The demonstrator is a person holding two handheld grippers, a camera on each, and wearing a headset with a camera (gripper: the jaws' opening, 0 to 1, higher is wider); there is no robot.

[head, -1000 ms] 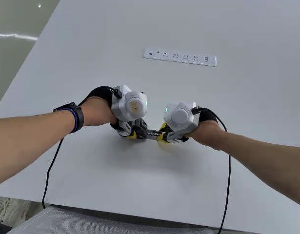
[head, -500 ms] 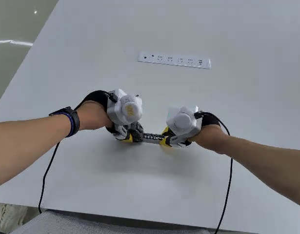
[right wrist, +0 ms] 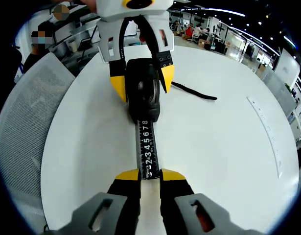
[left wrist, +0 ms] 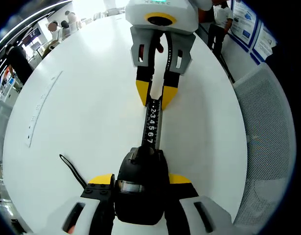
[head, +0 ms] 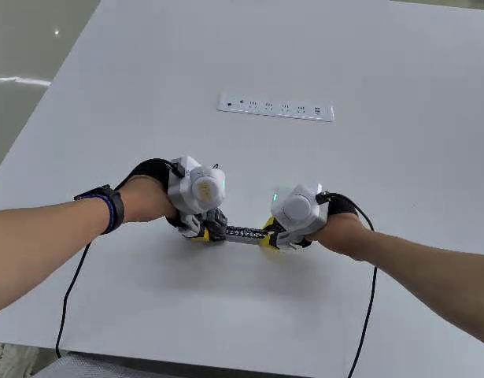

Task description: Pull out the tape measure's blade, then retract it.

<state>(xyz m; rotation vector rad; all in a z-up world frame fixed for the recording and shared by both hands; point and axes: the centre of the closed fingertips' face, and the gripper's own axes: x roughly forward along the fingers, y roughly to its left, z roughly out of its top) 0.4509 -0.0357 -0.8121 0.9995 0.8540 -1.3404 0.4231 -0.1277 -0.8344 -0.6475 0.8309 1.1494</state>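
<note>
- Gripping the case, the left gripper had its jaws clamped on the black body's two sides, low over the table.
- Right gripper pinched the blade at its tip, jaws closed on it.
- Blade was out a short way and ran straight from the case mouth to the right gripper; numbers 2 to 8 were readable in the right gripper view.
- Grippers faced each other near the table's front edge, close but apart, with the blade bridging the gap.
- Black strap lay loose on the table just beside the case.
- Power strip lay well apart, farther back on the table.
- Mesh chair stood at the table edge.
- Cable ran from the right gripper across the table to the front edge.
- Dark wristband sat on the left wrist.
</note>
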